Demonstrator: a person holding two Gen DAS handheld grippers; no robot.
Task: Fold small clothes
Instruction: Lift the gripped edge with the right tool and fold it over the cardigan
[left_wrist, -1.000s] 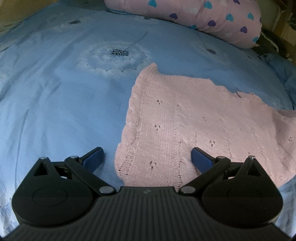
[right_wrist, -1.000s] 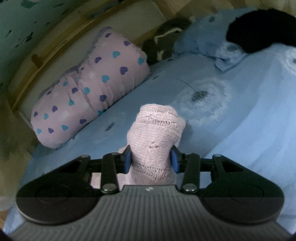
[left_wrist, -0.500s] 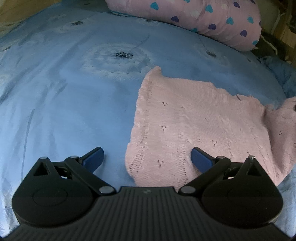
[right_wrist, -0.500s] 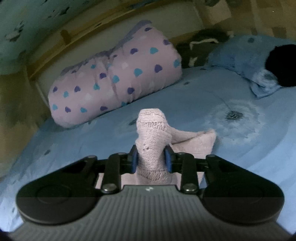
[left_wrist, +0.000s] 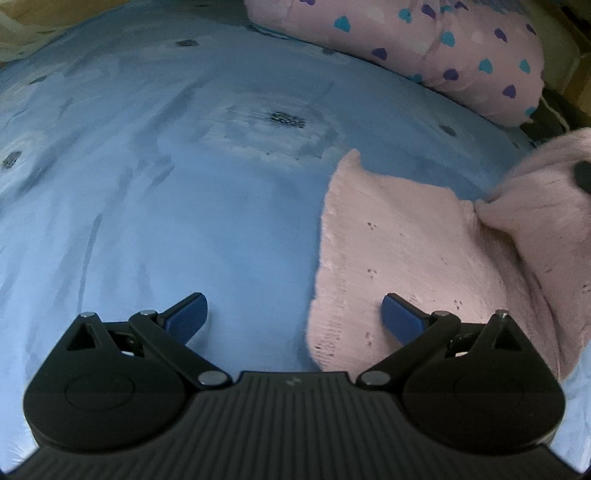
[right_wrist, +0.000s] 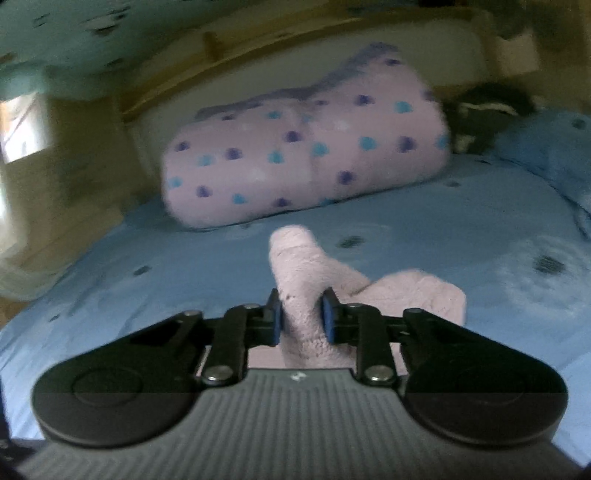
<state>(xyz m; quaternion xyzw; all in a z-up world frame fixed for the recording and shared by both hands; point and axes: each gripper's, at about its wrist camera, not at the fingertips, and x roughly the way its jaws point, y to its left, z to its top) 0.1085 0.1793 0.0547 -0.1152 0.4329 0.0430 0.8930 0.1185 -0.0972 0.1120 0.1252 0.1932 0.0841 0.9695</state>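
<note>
Blue bedsheet (left_wrist: 184, 192), heart-print pillow (right_wrist: 306, 162), apparently wooden headboard (right_wrist: 258, 62); left tool (left_wrist: 293, 314) wide, right tool (right_wrist: 302, 317) pinching pink knit (left_wrist: 406, 251).

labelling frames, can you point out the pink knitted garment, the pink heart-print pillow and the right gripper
pink knitted garment (left_wrist: 402, 258), left wrist view, flat middle panel
pink heart-print pillow (right_wrist: 306, 162), right wrist view, middle of its front
right gripper (right_wrist: 302, 319), right wrist view, between fingertips pinching the garment

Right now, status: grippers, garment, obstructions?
Left gripper open, empty. Right gripper shut on pink knit garment, one end lifted. Polka-dot pillow beyond, not obstructing.
</note>
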